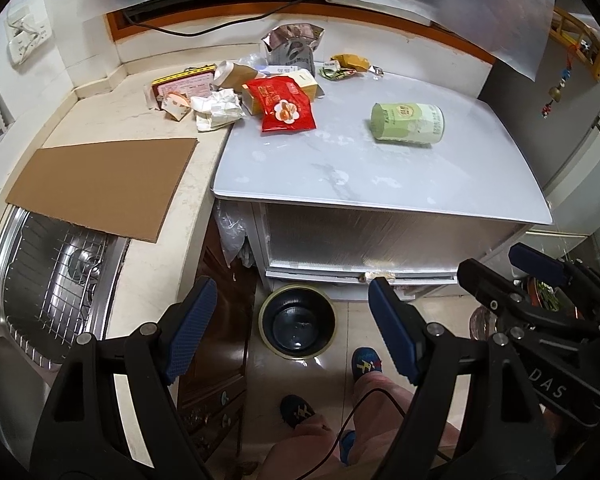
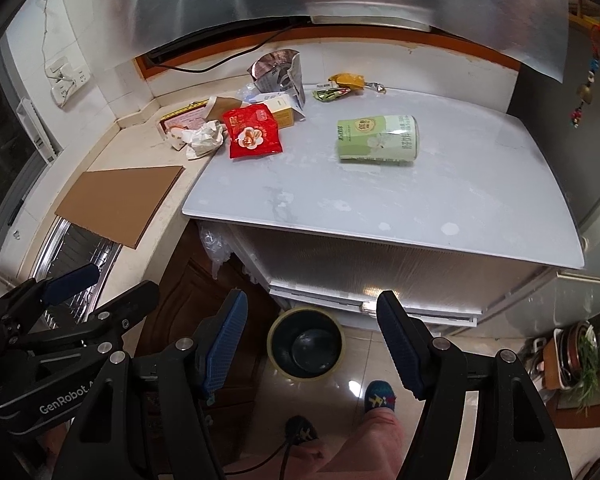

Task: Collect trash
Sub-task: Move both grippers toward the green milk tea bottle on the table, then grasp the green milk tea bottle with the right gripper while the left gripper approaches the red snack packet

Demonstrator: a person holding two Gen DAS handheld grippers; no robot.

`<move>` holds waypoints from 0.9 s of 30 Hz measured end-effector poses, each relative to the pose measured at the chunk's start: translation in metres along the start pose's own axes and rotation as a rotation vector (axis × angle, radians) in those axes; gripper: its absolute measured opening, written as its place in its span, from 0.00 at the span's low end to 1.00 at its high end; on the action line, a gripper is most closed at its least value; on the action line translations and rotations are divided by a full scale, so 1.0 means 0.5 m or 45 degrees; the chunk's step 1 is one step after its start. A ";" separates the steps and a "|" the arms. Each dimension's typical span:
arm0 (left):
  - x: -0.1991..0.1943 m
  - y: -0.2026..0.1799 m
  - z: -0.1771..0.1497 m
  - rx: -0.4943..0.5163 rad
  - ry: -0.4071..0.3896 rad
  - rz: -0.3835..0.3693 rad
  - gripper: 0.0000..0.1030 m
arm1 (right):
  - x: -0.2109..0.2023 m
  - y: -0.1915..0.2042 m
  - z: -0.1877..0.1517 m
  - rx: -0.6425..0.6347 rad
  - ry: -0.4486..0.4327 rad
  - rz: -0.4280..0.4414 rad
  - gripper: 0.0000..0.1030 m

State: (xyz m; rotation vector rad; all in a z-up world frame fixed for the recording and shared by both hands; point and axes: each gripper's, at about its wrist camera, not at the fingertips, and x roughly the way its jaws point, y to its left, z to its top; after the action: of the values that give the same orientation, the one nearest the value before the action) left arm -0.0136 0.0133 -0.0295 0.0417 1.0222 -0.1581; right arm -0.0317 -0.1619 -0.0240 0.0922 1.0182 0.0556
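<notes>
A green can (image 1: pixel 408 123) (image 2: pixel 377 138) lies on its side on the white table (image 1: pixel 380 176) (image 2: pixel 420 208). A red snack bag (image 1: pixel 283 105) (image 2: pixel 252 131), crumpled white paper (image 1: pixel 217 109) (image 2: pixel 204 139), a yellow carton (image 1: pixel 300 82), a foil bag (image 1: pixel 294 46) (image 2: pixel 278 74) and small wrappers (image 1: pixel 346 65) (image 2: pixel 342 85) lie at the back. A dark trash bin (image 1: pixel 298 321) (image 2: pixel 306 345) stands on the floor under the table edge. My left gripper (image 1: pixel 292 328) is open and empty above the bin. My right gripper (image 2: pixel 312 342) is open and empty, also over the bin.
A brown cardboard sheet (image 1: pixel 104 186) (image 2: pixel 120 200) lies on the counter, partly over the steel sink (image 1: pixel 48 280). A red-and-yellow box (image 1: pixel 182 86) sits near the wall. The person's feet (image 1: pixel 366 362) stand on the tiled floor. Dishes (image 2: pixel 572 356) stand at right.
</notes>
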 end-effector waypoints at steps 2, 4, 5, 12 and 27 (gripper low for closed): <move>0.001 -0.001 0.004 0.010 0.000 -0.006 0.74 | -0.004 0.000 0.000 0.009 -0.001 -0.008 0.67; 0.003 0.000 0.007 0.011 0.000 -0.010 0.74 | -0.006 0.000 0.003 0.011 -0.003 -0.015 0.67; 0.005 0.000 0.010 0.011 0.002 -0.012 0.74 | -0.007 0.000 0.004 0.010 -0.004 -0.019 0.67; 0.023 -0.004 0.029 0.011 0.012 -0.013 0.74 | -0.003 0.001 0.017 -0.008 -0.003 -0.028 0.67; 0.102 -0.047 0.205 -0.142 -0.022 0.139 0.74 | 0.102 -0.079 0.224 -0.115 -0.048 0.130 0.67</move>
State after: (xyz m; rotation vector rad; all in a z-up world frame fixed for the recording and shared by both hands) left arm 0.0956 -0.0269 -0.0185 -0.0051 1.0072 -0.0022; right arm 0.0906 -0.2026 -0.0131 0.0624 0.9718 0.1923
